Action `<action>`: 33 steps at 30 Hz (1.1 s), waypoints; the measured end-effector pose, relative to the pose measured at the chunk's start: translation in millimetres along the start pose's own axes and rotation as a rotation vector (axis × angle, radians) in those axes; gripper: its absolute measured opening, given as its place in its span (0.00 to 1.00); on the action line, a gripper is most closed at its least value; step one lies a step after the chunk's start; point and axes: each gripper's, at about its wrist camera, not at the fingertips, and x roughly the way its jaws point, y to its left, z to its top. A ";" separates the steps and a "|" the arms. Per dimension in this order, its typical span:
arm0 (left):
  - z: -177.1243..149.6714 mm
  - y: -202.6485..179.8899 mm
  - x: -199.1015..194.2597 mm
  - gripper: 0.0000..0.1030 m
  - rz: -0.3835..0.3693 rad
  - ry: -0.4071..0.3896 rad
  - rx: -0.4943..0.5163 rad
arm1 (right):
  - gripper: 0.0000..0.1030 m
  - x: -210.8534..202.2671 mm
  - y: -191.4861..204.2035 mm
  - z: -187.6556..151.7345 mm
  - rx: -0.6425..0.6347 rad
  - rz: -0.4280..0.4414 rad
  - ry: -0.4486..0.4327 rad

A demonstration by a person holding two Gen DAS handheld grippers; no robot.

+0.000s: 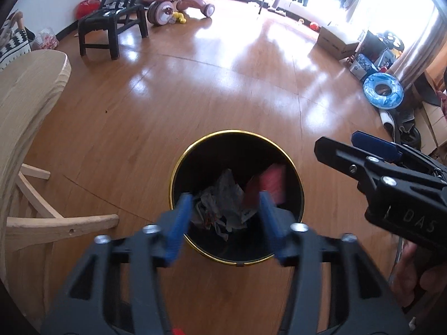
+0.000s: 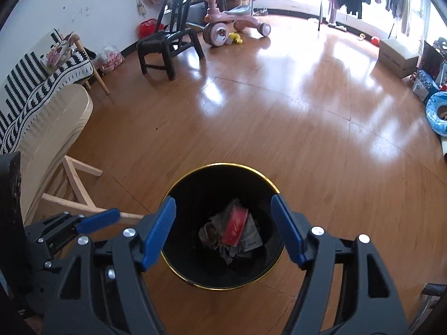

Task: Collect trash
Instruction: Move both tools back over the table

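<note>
At the bottom of both frames, the left gripper (image 1: 226,217) and right gripper (image 2: 223,231) gape with nothing between them above the round black gold-rimmed bin (image 2: 178,275) at lower centre, where crumpled grey paper (image 1: 220,203) and a red packet (image 2: 236,224) lie; glossy wooden floor (image 1: 195,97) stretches behind.

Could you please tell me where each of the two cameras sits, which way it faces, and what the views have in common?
Left wrist: sits on the left gripper, looking steeply down into the bin; its open jaws, the right gripper and a hand show.
Right wrist: sits on the right gripper, looking down at the bin; its open jaws and the left gripper show.
Shared: the bin, red packet, crumpled paper, black chair, pink tricycle.
</note>
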 end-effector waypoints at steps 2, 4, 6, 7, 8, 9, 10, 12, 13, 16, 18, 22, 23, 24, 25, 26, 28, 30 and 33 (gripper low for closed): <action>-0.3 0.8 -0.9 0.56 -0.005 -0.008 -0.001 | 0.67 0.1 -1.6 1.0 0.011 0.004 0.004; -0.5 2.1 -1.4 0.63 0.003 -0.015 -0.008 | 0.67 -0.7 -2.6 1.8 0.016 0.000 0.000; -1.1 3.0 -1.5 0.69 0.009 -0.017 -0.015 | 0.68 -0.8 -1.2 2.4 0.016 0.002 0.002; -1.5 3.5 -2.0 0.74 0.013 -0.019 -0.019 | 0.68 -0.7 -0.2 2.5 0.013 0.002 0.002; -1.7 3.7 -2.6 0.76 0.017 -0.021 -0.022 | 0.69 -1.1 0.7 2.5 0.011 0.000 0.001; -1.9 4.3 -3.2 0.81 0.023 -0.023 -0.023 | 0.70 -1.9 0.3 3.2 0.012 -0.001 -0.001; -2.0 4.7 -4.2 0.84 0.035 -0.026 -0.025 | 0.71 -2.7 0.8 3.6 0.014 0.001 -0.004; -2.7 7.0 -6.3 0.88 0.064 -0.029 -0.031 | 0.73 -4.8 1.7 5.0 0.013 0.004 -0.009; -3.0 8.8 -7.5 0.89 0.079 -0.028 -0.036 | 0.74 -6.0 3.1 6.1 0.011 0.004 -0.012; -2.7 17.8 -17.2 0.89 0.123 -0.030 -0.058 | 0.77 -14.1 9.1 14.9 0.002 0.007 -0.034; -3.9 28.8 -29.5 0.89 0.172 -0.021 -0.090 | 0.78 -21.4 15.6 22.8 -0.005 0.023 -0.050; -4.2 64.0 -75.1 0.89 0.207 -0.075 -0.190 | 0.80 -40.8 47.0 38.7 -0.052 0.061 -0.097; -4.3 72.8 -89.3 0.89 0.213 -0.101 -0.211 | 0.80 -45.6 59.3 42.7 -0.072 0.074 -0.109; -5.2 85.7 -107.5 0.89 0.218 -0.134 -0.240 | 0.80 -49.5 71.6 46.3 -0.091 0.090 -0.119; -6.7 95.7 -121.0 0.89 0.228 -0.153 -0.261 | 0.81 -52.5 81.3 49.1 -0.106 0.106 -0.125; -9.5 109.1 -137.0 0.89 0.246 -0.171 -0.287 | 0.82 -55.9 94.2 52.4 -0.124 0.126 -0.132; -20.3 140.7 -172.3 0.89 0.277 -0.214 -0.339 | 0.83 -62.0 130.8 57.4 -0.167 0.181 -0.141; -38.6 174.5 -207.1 0.89 0.322 -0.254 -0.387 | 0.83 -66.8 170.4 59.2 -0.216 0.235 -0.141; -74.0 221.4 -252.3 0.89 0.424 -0.297 -0.452 | 0.83 -75.2 237.5 55.1 -0.314 0.311 -0.146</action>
